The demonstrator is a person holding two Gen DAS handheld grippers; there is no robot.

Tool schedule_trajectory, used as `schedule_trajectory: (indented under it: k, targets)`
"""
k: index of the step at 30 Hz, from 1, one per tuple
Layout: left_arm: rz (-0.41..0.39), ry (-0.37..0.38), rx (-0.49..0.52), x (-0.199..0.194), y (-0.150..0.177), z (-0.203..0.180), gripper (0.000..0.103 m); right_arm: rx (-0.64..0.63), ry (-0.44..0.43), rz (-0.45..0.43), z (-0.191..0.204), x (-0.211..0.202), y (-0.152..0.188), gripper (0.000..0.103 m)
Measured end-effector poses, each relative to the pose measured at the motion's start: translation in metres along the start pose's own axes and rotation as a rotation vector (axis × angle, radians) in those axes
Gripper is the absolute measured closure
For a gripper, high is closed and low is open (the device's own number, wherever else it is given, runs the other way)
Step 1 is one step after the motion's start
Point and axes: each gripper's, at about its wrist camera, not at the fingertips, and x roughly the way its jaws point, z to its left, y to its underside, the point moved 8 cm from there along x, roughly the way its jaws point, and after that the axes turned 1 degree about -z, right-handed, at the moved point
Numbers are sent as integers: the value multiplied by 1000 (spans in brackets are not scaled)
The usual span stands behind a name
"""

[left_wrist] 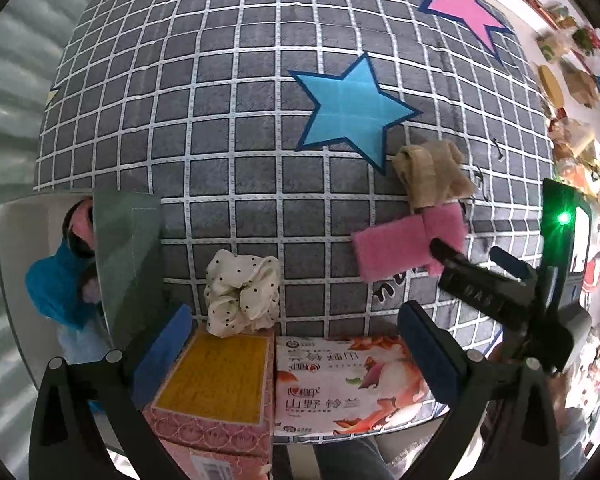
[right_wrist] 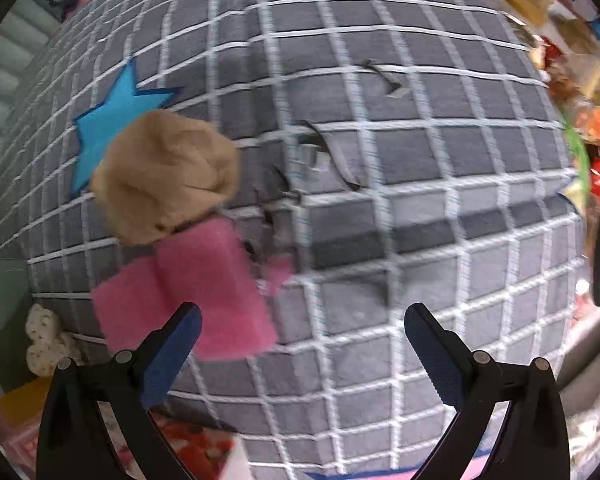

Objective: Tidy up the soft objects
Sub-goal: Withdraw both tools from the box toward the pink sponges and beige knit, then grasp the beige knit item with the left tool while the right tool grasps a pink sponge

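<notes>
Right wrist view smeared by motion blur; black marks (right_wrist: 320,152) on grey grid mat (right_wrist: 420,240) unreadable. Polka-dot scrunchie (right_wrist: 44,336) partly hidden at left edge there, dots barely resolved. Pink sponge (right_wrist: 188,292) partly covered by beige cloth (right_wrist: 164,176) and by left finger (right_wrist: 172,344) of right hand-held gripper (right_wrist: 304,344). In left wrist view, blue plush (left_wrist: 56,284) largely hidden behind green panel (left_wrist: 128,256). Tissue box (left_wrist: 212,392) and tissue pack (left_wrist: 340,384) cut off at bottom. Clutter (left_wrist: 580,152) along right rim too small to identify.
</notes>
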Motion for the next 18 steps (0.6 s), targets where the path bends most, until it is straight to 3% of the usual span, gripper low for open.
schedule_trajectory:
  k: [4,6,12,15,17,18]
  targets:
    - [2,-21,-11,6,-8,-3,0,-90,-12,36,27,12,-2,1]
    - [-1,-29,-8,8,-12,-7,0,-106,24,25,28,13,-4,1]
    - [-29,-35,36,16,-30,-36,0,-59,55,-4,-11,13,-12,2]
    - [-43,-25,41,23,-40,-54,0,-81,64,-46,-22,5,-14,25]
    - [-40,-5,33,27,-45,-65,0,-150,71,-74,-19,-2,-16,57]
    - [-33,8,30,31,-47,-71,0,-171,62,-71,-19,-4,-17,57]
